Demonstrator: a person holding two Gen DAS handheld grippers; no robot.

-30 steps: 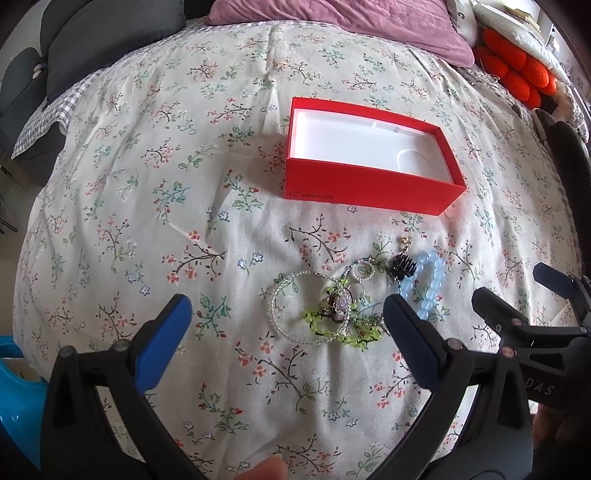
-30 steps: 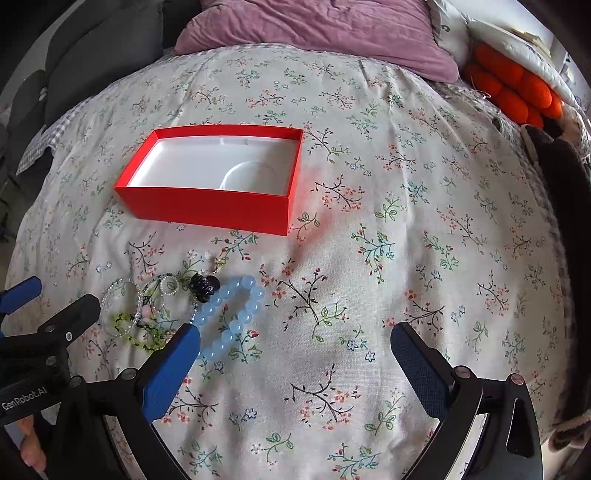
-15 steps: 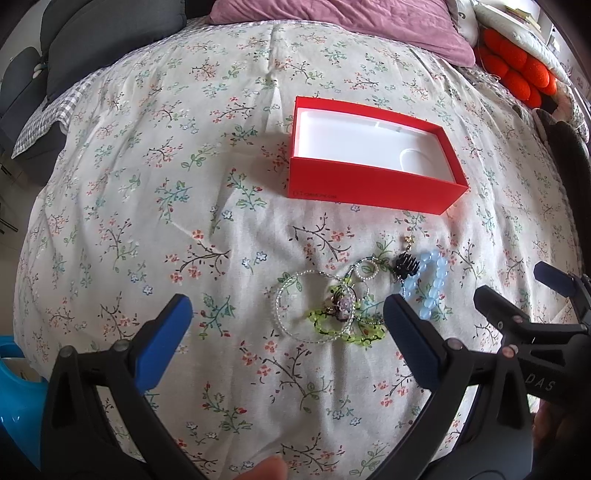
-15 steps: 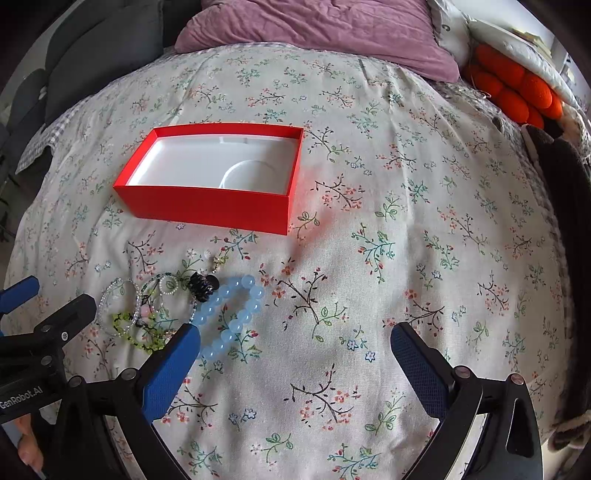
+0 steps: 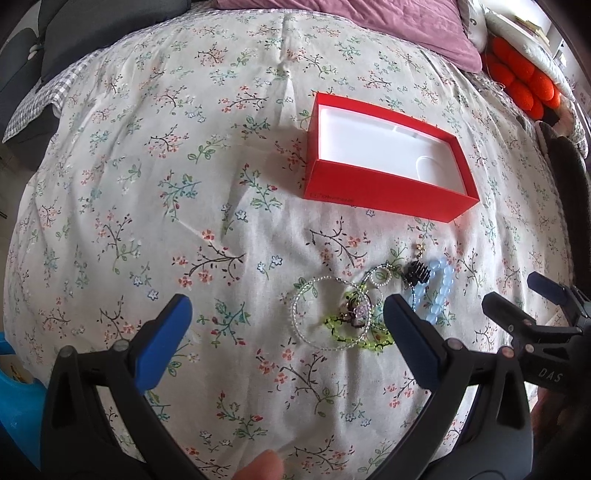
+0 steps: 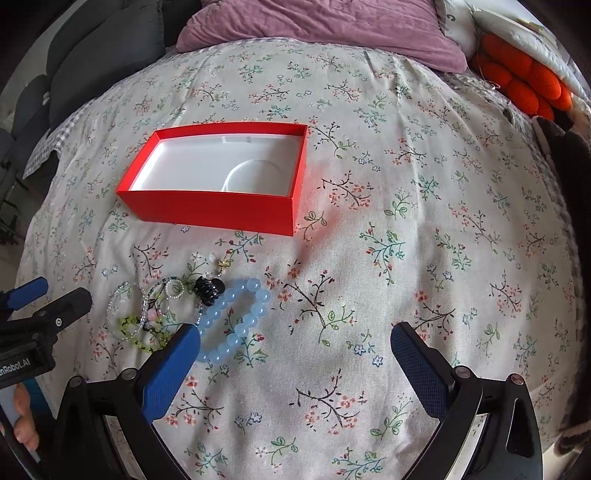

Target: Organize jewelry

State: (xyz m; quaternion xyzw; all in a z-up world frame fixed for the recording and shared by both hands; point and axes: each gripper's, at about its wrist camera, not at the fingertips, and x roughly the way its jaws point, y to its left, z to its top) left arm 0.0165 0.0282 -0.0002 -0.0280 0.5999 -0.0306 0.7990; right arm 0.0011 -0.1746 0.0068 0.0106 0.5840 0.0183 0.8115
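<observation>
The left gripper (image 5: 284, 317) hangs wide open over the bed, holding nothing; its right finger (image 5: 410, 332) sits in front of the jewelry pile and hides a bit of it, though I cannot tell if it touches. The right gripper (image 6: 295, 350) is just as wide open and empty, its left finger (image 6: 173, 362) just beside the near end of the blue bracelet (image 6: 236, 317).

The jewelry lies in one small heap on the bedspread (image 6: 406, 221), in front of the box (image 6: 221, 210). The blue bracelet is a loop of big pale-blue beads at the heap's right side. A black clip (image 6: 209, 288) rests against its far end, with a small gold piece (image 6: 222, 263) just beyond. To the left are thin clear-bead rings (image 6: 125, 299), tangled with a green bead string (image 6: 136, 332) and a little pink bead.

The box is red outside, white inside, open-topped and with nothing in it, standing apart from the heap.

Beyond, at the head of the bed, lie a mauve pillow (image 6: 314, 26) and an orange cushion (image 6: 524, 85); dark grey cushions (image 6: 103, 48) sit at the far left.
</observation>
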